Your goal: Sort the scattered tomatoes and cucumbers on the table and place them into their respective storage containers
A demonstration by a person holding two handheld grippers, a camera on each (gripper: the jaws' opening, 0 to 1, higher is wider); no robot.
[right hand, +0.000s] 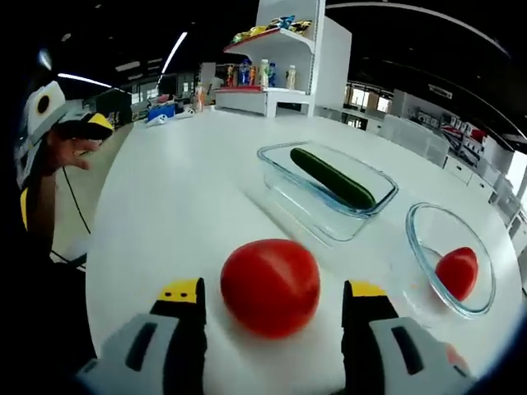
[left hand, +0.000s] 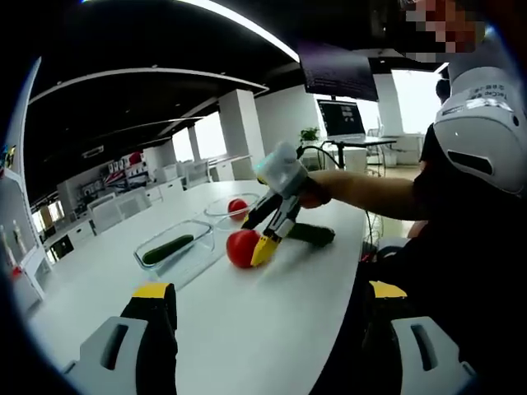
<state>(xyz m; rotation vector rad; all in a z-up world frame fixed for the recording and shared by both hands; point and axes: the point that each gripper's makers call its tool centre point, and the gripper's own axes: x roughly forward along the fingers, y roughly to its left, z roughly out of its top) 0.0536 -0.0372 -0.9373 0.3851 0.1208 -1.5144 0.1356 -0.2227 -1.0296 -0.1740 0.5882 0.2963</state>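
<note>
So the right gripper sits wide open with a loose tomato on the white table right between its jaws. Farther ahead, a cucumber lies in the rectangular glass container, another tomato in the round bowl. The left gripper hangs open too, empty.

Tomatoes were red; cucumber dark green; table white; containers clear glass; gripper tips yellow on black.

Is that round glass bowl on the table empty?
No, the round glass bowl already holds one red tomato, seen plainly in the right gripper view.
</note>
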